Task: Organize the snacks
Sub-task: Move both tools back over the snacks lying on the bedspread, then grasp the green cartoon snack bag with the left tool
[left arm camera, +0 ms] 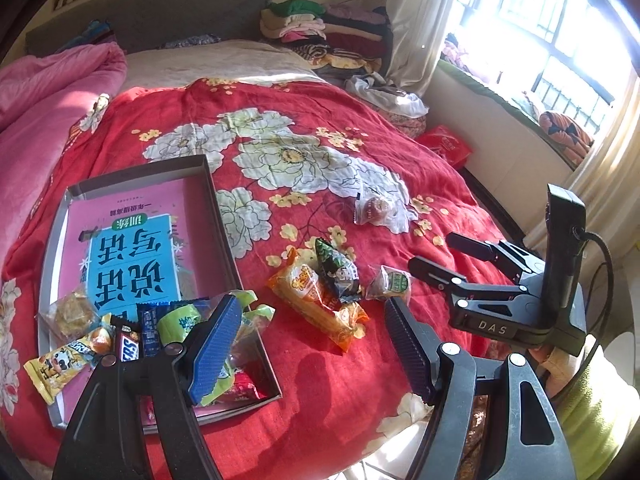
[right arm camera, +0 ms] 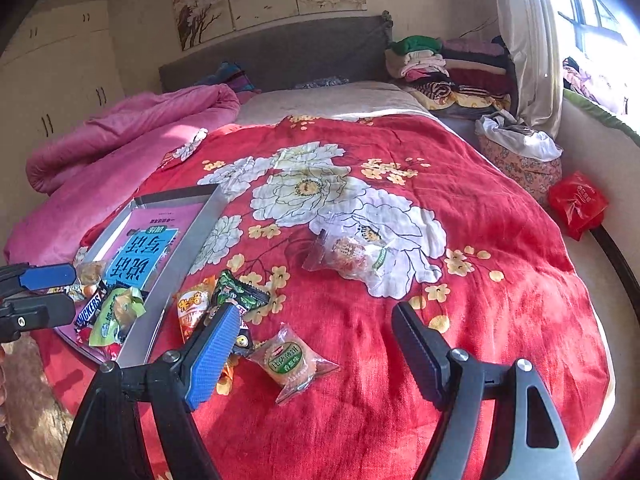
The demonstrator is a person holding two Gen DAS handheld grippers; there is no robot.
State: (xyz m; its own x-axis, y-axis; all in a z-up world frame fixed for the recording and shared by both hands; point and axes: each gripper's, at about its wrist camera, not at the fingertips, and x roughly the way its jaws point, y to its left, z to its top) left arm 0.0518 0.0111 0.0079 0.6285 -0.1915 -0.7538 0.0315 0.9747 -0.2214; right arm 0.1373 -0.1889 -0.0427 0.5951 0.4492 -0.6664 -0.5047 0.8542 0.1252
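1. A bed is covered by a red floral blanket (right arm camera: pixel 400 340), with a shallow grey box (left arm camera: pixel 222 216) lying on its left part; a pink and blue booklet (left arm camera: pixel 132 256) lines the bottom of the box.
2. Several snacks sit at the box's near end: a Snickers bar (left arm camera: pixel 129 350), a green-wrapped pastry (right arm camera: pixel 118 312), a yellow cartoon packet (left arm camera: pixel 56 364) hanging over the rim, and a clear-wrapped cake (left arm camera: pixel 74 312) in the corner.
3. Four snacks lie loose on the blanket, outside the box: an orange packet (left arm camera: pixel 316 300), a dark green packet (left arm camera: pixel 338 268) resting on it, a round cake with a green label (right arm camera: pixel 286 362), and a clear-wrapped reddish pastry (right arm camera: pixel 348 258) farther up, well apart from the others.
4. The left gripper (left arm camera: pixel 316 344) stands with its jaws wide and nothing between them; its blue pad overlaps the box's near right corner in the view, though whether it touches the wrappers there is hard to tell.
5. The right gripper (right arm camera: pixel 316 354) is also spread wide and empty, above the green-label cake, which shows between its fingers without contact.
6. A pink quilt (right arm camera: pixel 120 144) is bunched at the left, folded clothes (right arm camera: pixel 440 64) are stacked by the headboard, and a red plastic bag (right arm camera: pixel 578 204) lies beside the bed.
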